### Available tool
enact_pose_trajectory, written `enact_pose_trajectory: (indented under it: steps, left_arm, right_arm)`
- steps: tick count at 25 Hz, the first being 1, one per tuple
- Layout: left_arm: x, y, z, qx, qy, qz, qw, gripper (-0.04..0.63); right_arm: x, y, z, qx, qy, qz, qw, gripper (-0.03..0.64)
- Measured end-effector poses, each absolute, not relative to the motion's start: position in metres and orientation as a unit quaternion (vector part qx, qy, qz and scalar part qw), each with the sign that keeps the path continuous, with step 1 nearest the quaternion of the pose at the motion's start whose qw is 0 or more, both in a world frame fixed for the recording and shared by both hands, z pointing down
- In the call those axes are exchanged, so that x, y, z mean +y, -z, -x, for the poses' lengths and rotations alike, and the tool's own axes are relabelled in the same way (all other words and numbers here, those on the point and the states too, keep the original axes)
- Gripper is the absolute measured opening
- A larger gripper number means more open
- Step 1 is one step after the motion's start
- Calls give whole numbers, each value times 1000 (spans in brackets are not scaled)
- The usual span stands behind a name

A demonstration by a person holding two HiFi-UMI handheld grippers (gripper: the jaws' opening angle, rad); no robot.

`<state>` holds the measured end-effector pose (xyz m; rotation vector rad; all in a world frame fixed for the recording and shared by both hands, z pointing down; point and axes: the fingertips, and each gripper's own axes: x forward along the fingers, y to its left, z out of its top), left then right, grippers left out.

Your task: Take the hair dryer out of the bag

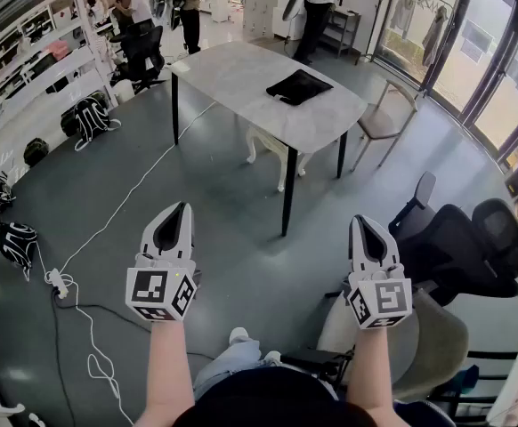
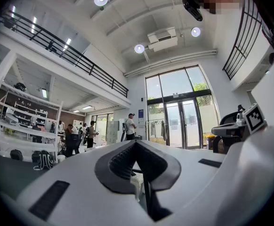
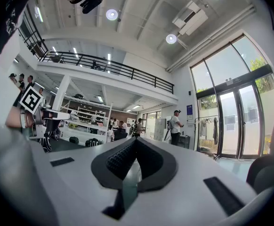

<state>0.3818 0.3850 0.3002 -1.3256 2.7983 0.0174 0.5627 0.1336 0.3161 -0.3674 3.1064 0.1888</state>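
A black bag (image 1: 299, 86) lies flat on the grey table (image 1: 241, 74) far ahead of me; the hair dryer is not visible. My left gripper (image 1: 184, 206) is held level at the lower left, well short of the table, jaws shut with nothing in them. My right gripper (image 1: 359, 221) is level at the lower right, also shut and empty. In the left gripper view the left gripper (image 2: 136, 142) has its black pads meeting at the tip; in the right gripper view the right gripper (image 3: 136, 140) looks the same.
A white chair (image 1: 272, 154) stands under the table and a beige chair (image 1: 385, 118) at its right end. A black office chair (image 1: 459, 247) is close on my right. A white cable and power strip (image 1: 59, 283) lie on the floor at left. Shelves with black bags (image 1: 90, 118) line the left wall; several people stand beyond the table.
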Motion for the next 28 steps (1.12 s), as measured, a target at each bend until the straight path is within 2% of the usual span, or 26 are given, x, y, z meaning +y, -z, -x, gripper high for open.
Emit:
enact_pose_trajectory:
  steps: [12,28]
  left_arm:
    - [382,-310,-355,890,-12,456,19,9]
    - [366,-329,-287,876,-28,482,8,9]
  right_arm:
    - [150,-325,-533,991,-51,124,-10,25]
    - [157,-344,-436,993,-54,107,-12,25]
